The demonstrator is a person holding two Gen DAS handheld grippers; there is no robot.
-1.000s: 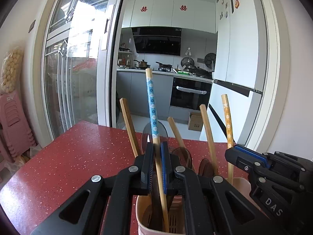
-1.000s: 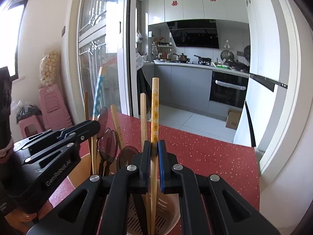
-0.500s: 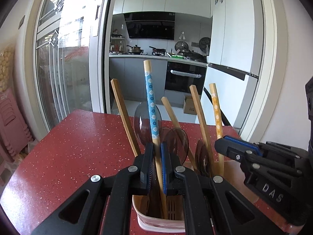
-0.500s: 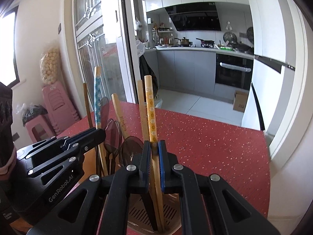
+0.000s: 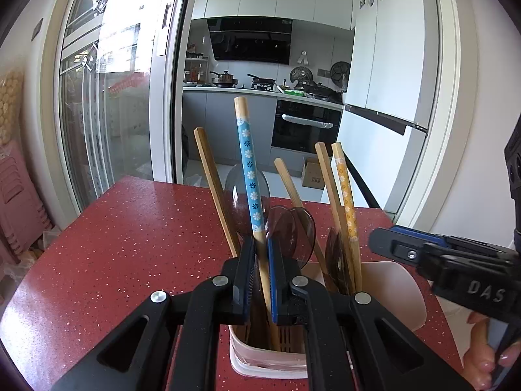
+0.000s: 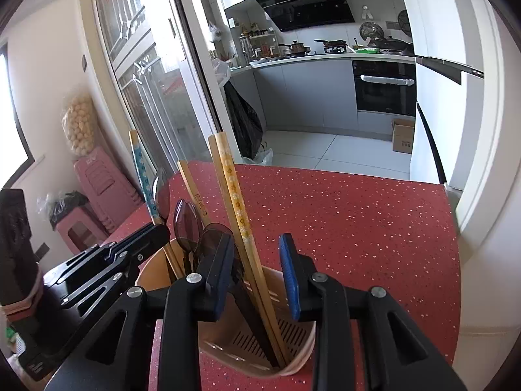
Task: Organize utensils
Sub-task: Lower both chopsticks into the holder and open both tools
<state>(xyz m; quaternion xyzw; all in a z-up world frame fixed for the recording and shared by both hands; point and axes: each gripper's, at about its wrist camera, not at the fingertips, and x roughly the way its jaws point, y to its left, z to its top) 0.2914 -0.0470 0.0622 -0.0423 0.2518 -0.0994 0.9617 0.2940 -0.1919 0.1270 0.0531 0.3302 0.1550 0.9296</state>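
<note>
**Dropping chopsticks into the holder, one gripper letting go**

Releasing was the step in hand on the right: the right gripper (image 6: 257, 277) had its jaws opening, with the yellow flower-patterned bamboo chopstick (image 6: 235, 195) standing between them, its lower end down on the slotted floor of the pale pink plastic utensil holder (image 6: 293, 355) and the blue pad clear of it. The left gripper (image 5: 260, 277) was clamped on the blue flower-patterned bamboo chopstick (image 5: 249, 169), whose lower end also reached into the holder, which stood on the red speckled tabletop (image 5: 130, 234).

By my judgement, the next move called for the left jaws to part so the blue chopstick could lean against the others, and for the right gripper to back away upward without knocking the yellow one or tipping the light holder.

From the right wrist, the holder's slotted floor and the yellow chopstick's resting point were plain, as were the dark translucent plastic spoons (image 6: 185, 224) from the side. From the left wrist, those were hidden behind the jaws, but it showed the tight hold on the blue chopstick and a person's fingers (image 5: 482, 355) under the right gripper.
</note>
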